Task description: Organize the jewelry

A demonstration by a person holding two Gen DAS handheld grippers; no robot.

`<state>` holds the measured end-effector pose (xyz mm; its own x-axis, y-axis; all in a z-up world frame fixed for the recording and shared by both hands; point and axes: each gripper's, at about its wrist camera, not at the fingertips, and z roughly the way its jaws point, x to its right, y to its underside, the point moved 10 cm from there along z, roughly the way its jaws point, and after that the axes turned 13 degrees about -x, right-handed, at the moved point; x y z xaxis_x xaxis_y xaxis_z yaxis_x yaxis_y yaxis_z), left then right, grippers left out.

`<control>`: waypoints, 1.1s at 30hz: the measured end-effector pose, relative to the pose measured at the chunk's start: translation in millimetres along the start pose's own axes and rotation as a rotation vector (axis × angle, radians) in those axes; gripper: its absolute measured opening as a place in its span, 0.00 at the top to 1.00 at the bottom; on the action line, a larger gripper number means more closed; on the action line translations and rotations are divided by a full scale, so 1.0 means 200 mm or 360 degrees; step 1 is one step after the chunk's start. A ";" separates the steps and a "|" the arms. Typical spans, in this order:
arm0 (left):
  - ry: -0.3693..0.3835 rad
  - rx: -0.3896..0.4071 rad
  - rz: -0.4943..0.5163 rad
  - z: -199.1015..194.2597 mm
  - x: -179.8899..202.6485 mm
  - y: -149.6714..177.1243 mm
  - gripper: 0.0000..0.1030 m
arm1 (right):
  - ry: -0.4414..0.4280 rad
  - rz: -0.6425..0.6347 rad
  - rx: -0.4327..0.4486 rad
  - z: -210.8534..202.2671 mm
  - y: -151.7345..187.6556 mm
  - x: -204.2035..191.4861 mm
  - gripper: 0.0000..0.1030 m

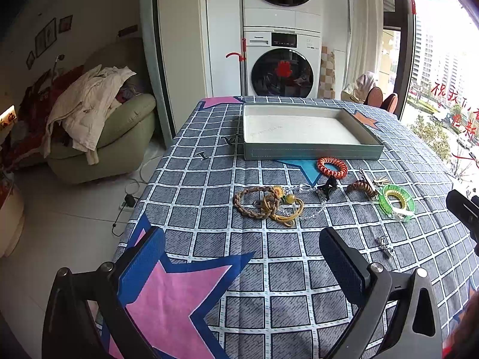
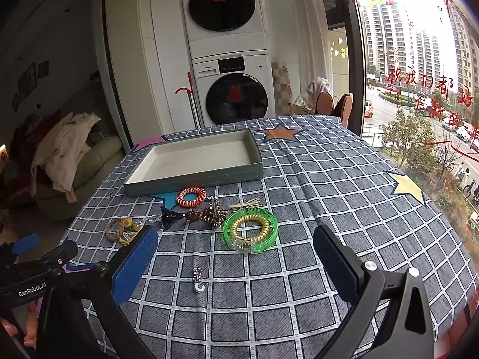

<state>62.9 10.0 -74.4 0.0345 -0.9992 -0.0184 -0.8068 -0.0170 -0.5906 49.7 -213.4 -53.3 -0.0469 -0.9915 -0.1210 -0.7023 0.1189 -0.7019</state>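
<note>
A shallow grey-green tray [image 1: 311, 151] [image 2: 194, 181] with a pale lining stands empty on the checked tablecloth. In front of it lie an orange coil hair tie [image 1: 332, 167] [image 2: 191, 196], a braided brown bracelet [image 1: 254, 202] [image 2: 115, 230] with yellow cord, a clear bead string [image 1: 314, 209], a black clip [image 1: 329, 187] [image 2: 170, 217], a brown coil tie [image 1: 362, 187] [image 2: 203, 215], a green bangle [image 1: 396, 202] [image 2: 251, 229] around a gold coil, and a small silver charm [image 1: 384, 245] [image 2: 198, 279]. My left gripper [image 1: 239, 264] is open, short of the bracelet. My right gripper [image 2: 235, 261] is open, near the charm and bangle.
The table's left edge drops to a tiled floor with cables and a power strip [image 1: 128, 203]. A green armchair [image 1: 113, 146] piled with clothes stands left. Stacked washing machines [image 1: 283, 62] are behind the table, a large window [image 2: 419, 74] to the right.
</note>
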 end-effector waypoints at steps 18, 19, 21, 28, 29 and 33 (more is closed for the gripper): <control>-0.0072 0.0000 -0.0003 -0.05 -0.13 -0.04 0.00 | -0.0026 0.0002 -0.0024 -0.03 -0.01 0.03 0.00; -0.0079 -0.0006 -0.0004 -0.05 -0.15 -0.05 0.00 | -0.0023 0.0008 -0.0031 -0.03 -0.02 0.05 0.00; -0.0076 -0.0025 -0.0007 -0.03 -0.19 -0.08 0.00 | -0.0014 0.0023 -0.0066 -0.01 -0.03 0.08 0.00; -0.0040 -0.0084 0.0085 0.15 -0.22 -0.23 0.00 | 0.0050 0.0098 -0.0255 0.16 -0.08 0.22 0.00; -0.0037 -0.0102 0.0098 0.19 -0.22 -0.24 0.00 | 0.0053 0.0120 -0.0286 0.19 -0.08 0.24 0.00; -0.0025 -0.0187 0.0170 0.35 -0.19 -0.27 0.00 | 0.0073 0.0169 -0.0404 0.31 -0.10 0.31 0.02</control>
<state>147.2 51.4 -97.6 -0.0466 -0.9949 -0.0889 -0.8699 0.0842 -0.4861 104.6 -273.6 -89.3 -0.1576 -0.9762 -0.1487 -0.8470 0.2111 -0.4879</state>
